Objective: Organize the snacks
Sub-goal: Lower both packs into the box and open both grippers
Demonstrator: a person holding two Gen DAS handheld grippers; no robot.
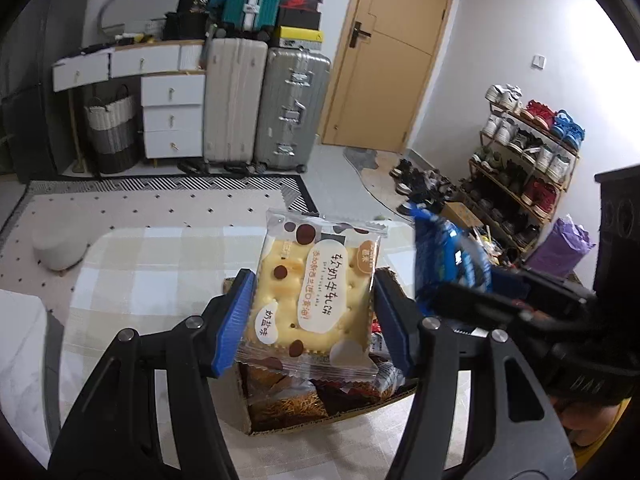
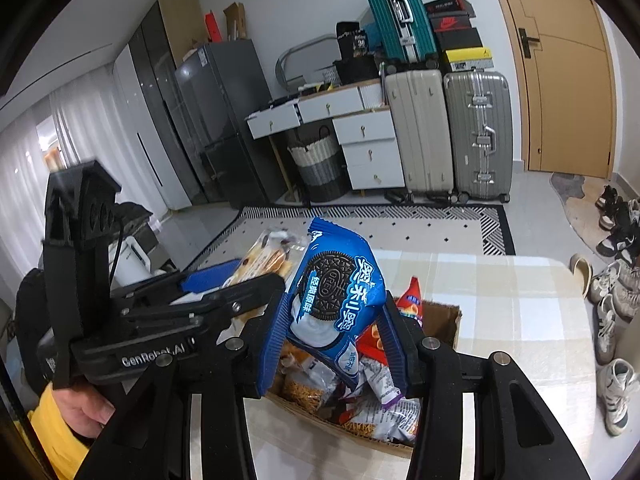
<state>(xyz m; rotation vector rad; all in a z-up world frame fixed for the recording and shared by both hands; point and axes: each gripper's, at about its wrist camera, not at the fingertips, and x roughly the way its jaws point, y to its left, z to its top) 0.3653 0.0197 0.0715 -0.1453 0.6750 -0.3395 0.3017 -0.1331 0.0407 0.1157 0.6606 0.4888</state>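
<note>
From my left wrist camera, my left tool is pinching one clear-wrapped pale yellow cracker packet with brown dots, a blue pad pressed on each side edge. The packet stands with its long axis running up and away from me, and it hangs directly above the open brown cardboard box of mixed snacks on the checked cream bench. So the box lies straight below and slightly nearer me than the packet; if this packet is meant for the box, the way to it is down. To the right I see my other tool carrying one blue packet, blurred, level with mine and just beside it.

From my right wrist camera, my right tool is clamped on one blue Oreo cookie packet, its long axis tilted up and leaning left. The same cardboard box sits below and just beyond the fingers, crowded with wrappers I cannot count exactly; one red packet pokes above its far edge. My left tool shows at the left, its cracker packet partly hidden.

Count: two tools, two held packets, one box. Both hands look about equally near the box.
</note>
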